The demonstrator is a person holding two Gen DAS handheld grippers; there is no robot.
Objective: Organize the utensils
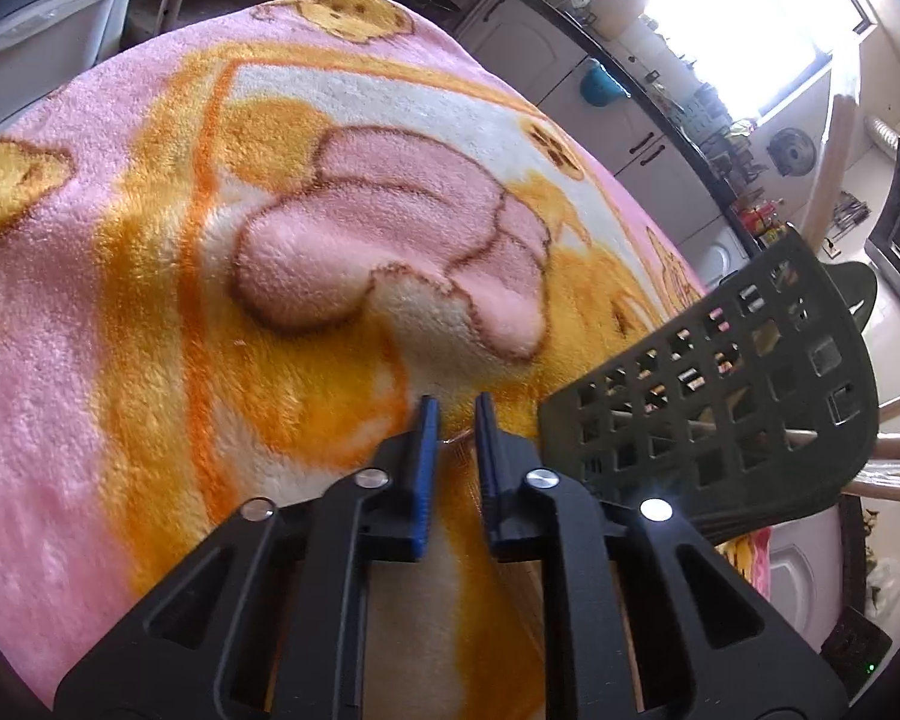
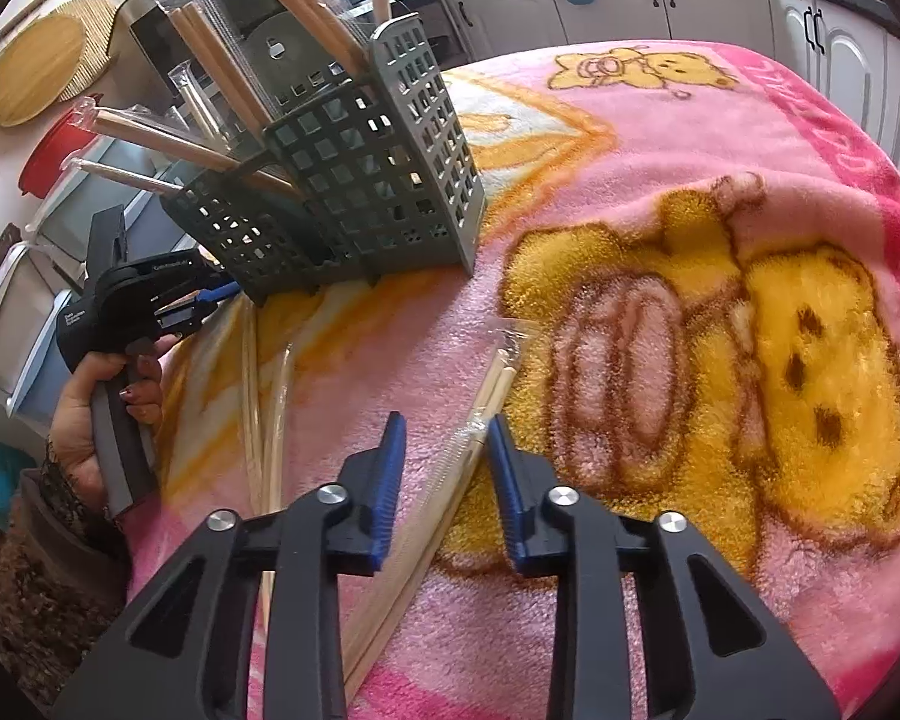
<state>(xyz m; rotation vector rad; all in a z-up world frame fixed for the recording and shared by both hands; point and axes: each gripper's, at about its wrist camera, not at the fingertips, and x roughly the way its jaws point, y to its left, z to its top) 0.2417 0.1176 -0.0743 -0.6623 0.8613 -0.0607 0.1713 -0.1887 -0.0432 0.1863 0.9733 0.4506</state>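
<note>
A: The right gripper (image 2: 444,450) is held part-open; the wrapped chopsticks (image 2: 480,420) lie between its jaws, ungripped as far as can be told.

B: The left gripper (image 1: 456,420) is nearly shut; whether anything is pinched cannot be told. The utensil basket (image 2: 354,180) stands beyond. The slick wrapper could be lost on closing.

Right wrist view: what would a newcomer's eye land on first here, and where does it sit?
First the pink and yellow cartoon-bear blanket covering the whole surface. Next the grey slotted utensil caddy at upper left, with wrapped wooden utensils sticking out of it. Then the wrapped chopsticks lying on the blanket, running between the fingers of the right gripper, with the left gripper at the caddy's foot.
</note>
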